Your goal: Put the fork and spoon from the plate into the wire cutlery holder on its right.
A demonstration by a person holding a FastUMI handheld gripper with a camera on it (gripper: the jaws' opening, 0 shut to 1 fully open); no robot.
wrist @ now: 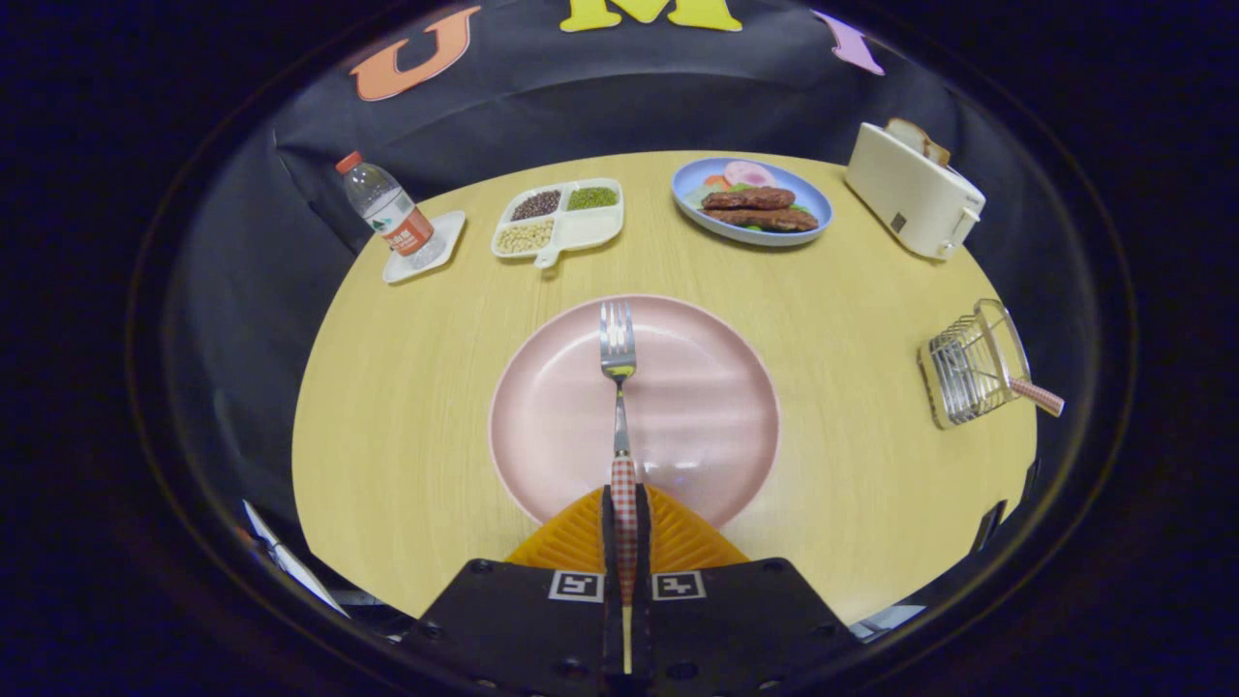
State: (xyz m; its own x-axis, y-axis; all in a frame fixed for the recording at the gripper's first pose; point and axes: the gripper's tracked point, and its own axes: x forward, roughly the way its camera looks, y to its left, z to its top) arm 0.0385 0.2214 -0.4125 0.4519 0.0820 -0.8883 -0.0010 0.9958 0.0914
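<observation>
My gripper (625, 503) is shut on the checked red-and-white handle of a fork (618, 353). The fork's steel tines point straight ahead of the fingers, over the middle of the round pink plate (542, 416); I cannot tell if it rests on the plate or hangs just above it. The wire cutlery holder (971, 365) stands on the table to the right of the plate, near the table's edge. A checked handle (1038, 394), like the fork's, sticks out of the holder's top toward the right.
Along the far side of the round wooden table (407, 387) stand a water bottle (387, 208) on a white coaster, a divided white tray (561, 221) of beans, a blue plate (753, 201) of food and a cream toaster (913, 190) with bread in it.
</observation>
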